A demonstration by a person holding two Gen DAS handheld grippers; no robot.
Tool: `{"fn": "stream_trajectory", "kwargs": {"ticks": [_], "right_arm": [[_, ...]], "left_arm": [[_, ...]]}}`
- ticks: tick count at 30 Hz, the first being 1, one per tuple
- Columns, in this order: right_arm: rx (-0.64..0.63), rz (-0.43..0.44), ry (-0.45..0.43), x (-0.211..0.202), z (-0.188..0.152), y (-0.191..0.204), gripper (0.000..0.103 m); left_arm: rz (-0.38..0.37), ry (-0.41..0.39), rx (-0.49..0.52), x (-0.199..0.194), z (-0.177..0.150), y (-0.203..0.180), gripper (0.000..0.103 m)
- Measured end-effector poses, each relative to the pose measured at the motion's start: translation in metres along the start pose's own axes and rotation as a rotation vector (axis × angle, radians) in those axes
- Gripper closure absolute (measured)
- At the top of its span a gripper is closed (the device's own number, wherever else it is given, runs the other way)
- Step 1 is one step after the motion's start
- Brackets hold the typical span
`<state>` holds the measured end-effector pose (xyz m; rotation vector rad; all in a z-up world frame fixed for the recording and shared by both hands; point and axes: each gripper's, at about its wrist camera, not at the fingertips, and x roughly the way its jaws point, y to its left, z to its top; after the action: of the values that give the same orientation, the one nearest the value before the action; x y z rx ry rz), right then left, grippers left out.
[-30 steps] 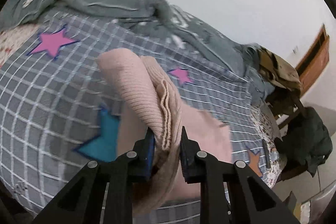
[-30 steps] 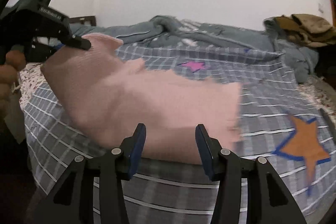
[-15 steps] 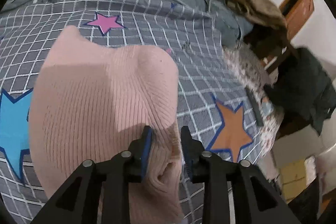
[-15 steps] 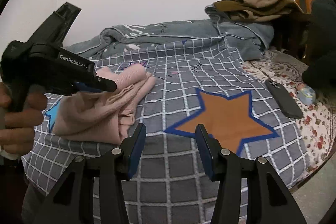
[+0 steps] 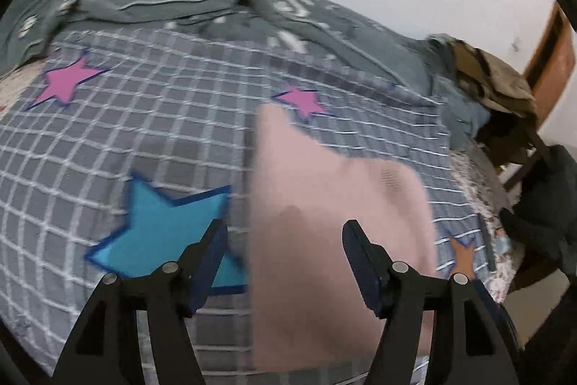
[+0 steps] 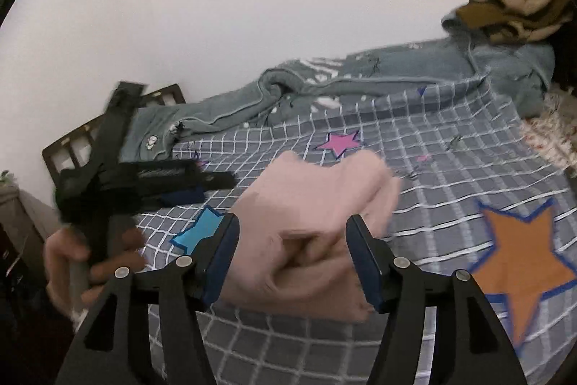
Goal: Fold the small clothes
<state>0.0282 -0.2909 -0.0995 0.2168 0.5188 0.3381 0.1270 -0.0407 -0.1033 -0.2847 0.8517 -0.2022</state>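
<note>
Bed point(image 5: 151, 139): grey quilt with a white grid, appliqué stars in blue point(image 5: 166, 230), pink point(image 5: 65, 82) and orange point(image 6: 519, 251). Rumpled grey-green blanket point(image 5: 180, 2) bunched along the far edge, soft fleece look, pale piping. Olive-tan clothes point(image 6: 515, 6) heaped far right.

Pink knit point(image 6: 317, 222): ribbed, folded into a thick rounded bundle, lying on the quilt mid-bed, right of the blue star, near edge motion-blurred. Fold mouth faces the right wrist camera.

Left claw point(image 5: 285, 258): jaws opening, wide, blue pads clear of the knit; knit lies under and past them, not gripped. Seen from the right camera, held in a hand point(image 6: 72, 262) at left, blurred.

Right claw point(image 6: 292, 255): jaws opening, wide, knit sits between and beyond them, pads not pressing it.
</note>
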Motion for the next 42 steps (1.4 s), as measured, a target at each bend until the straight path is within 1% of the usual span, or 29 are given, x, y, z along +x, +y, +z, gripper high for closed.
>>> {"fn": "stream_trajectory", "kwargs": {"ticks": [1,2,3,4,5,6,7,8,9,11,12,13,14,16,17,18,19,20,21,23,24,25,29,30,32,36,38,42], "right_arm": [[0.018,-0.043,0.037,0.017,-0.004,0.002,0.045],[0.029,-0.067,0.072,0.030,-0.008,0.002,0.063],[0.038,-0.082,0.108,0.043,-0.014,0.000,0.094],[0.042,-0.085,0.132,0.053,-0.019,-0.001,0.093],[0.038,-0.085,0.115,0.053,-0.023,-0.003,0.093],[0.032,-0.085,0.056,0.042,-0.023,-0.005,0.094],[0.043,-0.077,-0.025,0.025,-0.023,-0.010,0.095],[0.062,-0.065,-0.094,0.007,-0.024,-0.017,0.098],[0.072,-0.085,-0.107,0.001,-0.027,-0.024,0.098],[0.080,-0.110,-0.002,0.017,-0.037,-0.034,0.098],[0.079,-0.135,0.058,0.031,-0.045,-0.037,0.098],[0.079,-0.143,0.084,0.036,-0.049,-0.038,0.098],[0.088,-0.142,0.085,0.035,-0.051,-0.039,0.097],[0.112,-0.111,0.055,0.024,-0.043,-0.040,0.094],[0.122,-0.095,0.037,0.017,-0.035,-0.040,0.087],[0.122,-0.087,0.029,0.015,-0.029,-0.040,0.075],[0.115,-0.086,0.020,0.015,-0.020,-0.039,0.068],[0.101,-0.088,0.014,0.018,-0.011,-0.038,0.057],[0.092,-0.094,0.010,0.022,-0.003,-0.037,0.055],[0.099,-0.109,0.026,0.035,0.013,-0.040,0.053],[0.107,-0.108,0.040,0.039,0.015,-0.042,0.050],[0.119,-0.103,0.068,0.050,0.020,-0.044,0.048],[0.148,-0.117,0.158,0.083,0.022,-0.049,0.048],[0.150,-0.127,0.188,0.092,0.021,-0.052,0.046],[0.140,-0.154,0.209,0.101,0.018,-0.056,0.042],[0.137,-0.135,0.231,0.108,0.010,-0.070,0.040],[0.151,-0.117,0.238,0.110,0.008,-0.075,0.038],[0.205,-0.074,0.262,0.120,0.011,-0.085,0.038]], "left_arm": [[0.012,0.001,-0.004,-0.003,0.000,0.008,0.039],[0.023,-0.003,-0.006,-0.007,-0.001,0.016,0.039],[0.033,-0.011,-0.007,-0.012,-0.002,0.025,0.039],[0.038,-0.014,-0.006,-0.015,-0.003,0.030,0.039],[0.044,-0.014,-0.004,-0.017,-0.004,0.035,0.039],[0.039,-0.012,0.000,-0.019,-0.005,0.040,0.039],[0.023,-0.010,0.006,-0.018,-0.007,0.043,0.039],[0.006,-0.009,0.009,-0.016,-0.008,0.042,0.039],[-0.013,-0.008,0.011,-0.014,-0.011,0.043,0.039],[-0.049,0.003,0.010,-0.005,-0.016,0.041,0.039],[-0.061,0.016,0.011,0.001,-0.018,0.037,0.039],[-0.070,0.034,0.016,0.008,-0.021,0.033,0.039],[-0.077,0.040,0.023,0.011,-0.023,0.029,0.039],[-0.090,0.045,0.058,0.015,-0.026,0.023,0.039],[-0.083,0.044,0.078,0.017,-0.025,0.020,0.039],[-0.072,0.043,0.089,0.019,-0.024,0.019,0.039],[-0.067,0.042,0.091,0.020,-0.022,0.019,0.039],[-0.075,0.042,0.086,0.021,-0.020,0.019,0.039],[-0.091,0.043,0.076,0.021,-0.018,0.020,0.039],[-0.115,0.046,0.062,0.022,-0.012,0.022,0.039],[-0.121,0.048,0.057,0.023,-0.009,0.023,0.039],[-0.125,0.050,0.056,0.024,-0.007,0.024,0.039],[-0.138,0.084,0.051,0.036,0.002,0.026,0.039],[-0.141,0.094,0.052,0.041,0.004,0.025,0.039],[-0.154,0.115,0.053,0.050,0.006,0.026,0.039],[-0.232,0.142,0.029,0.068,0.011,0.028,0.037],[-0.239,0.161,0.034,0.079,0.014,0.027,0.037],[-0.273,0.181,0.049,0.096,0.019,0.020,0.038]]}}
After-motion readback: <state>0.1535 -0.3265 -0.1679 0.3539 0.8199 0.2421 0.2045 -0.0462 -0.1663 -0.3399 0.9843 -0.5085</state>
